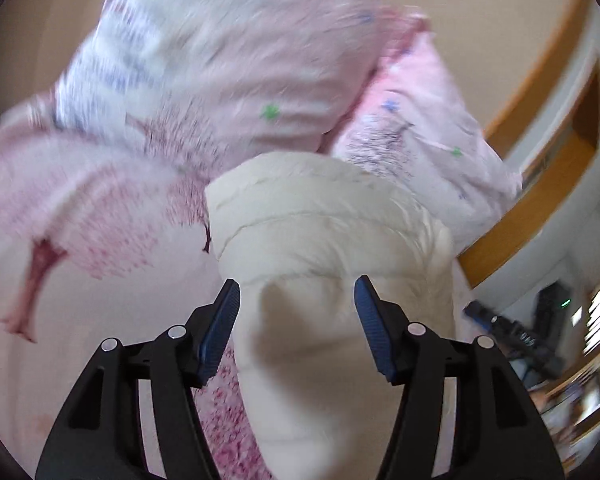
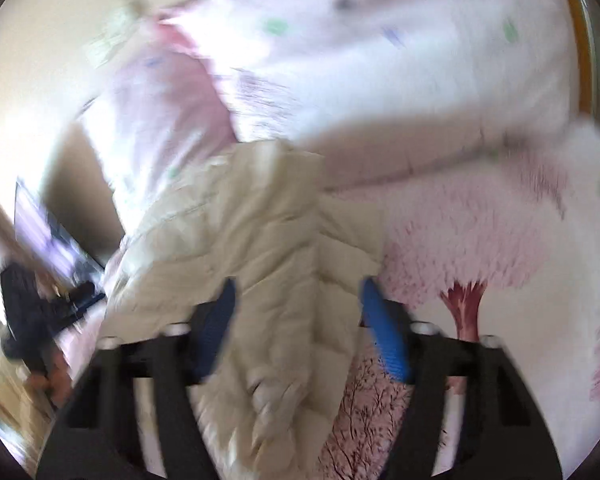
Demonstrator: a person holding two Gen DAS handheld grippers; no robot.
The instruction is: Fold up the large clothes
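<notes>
Pink tree-print bedding point(image 1: 80, 216) carries the cream puffer jacket point(image 1: 324, 216), bunched and unfolded, near both claws; left claw point(image 1: 296, 300) and right claw point(image 2: 296, 300) gape, holding nothing. Folding mostly remains.

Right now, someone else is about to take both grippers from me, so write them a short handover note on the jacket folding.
Left gripper: open, pads clear of the cream puffer jacket, which lies just ahead between the fingers.
Right gripper: open too, over the same jacket; nothing pinched as far as the blurred view shows.
The jacket lies on the pink tree-print bedsheet, below the pillows.
Done: it looks bundled or partly folded into a long narrow shape; how many folds I cannot tell.
Left: check the shape, then probably fold it shorter and tidy it.
</notes>
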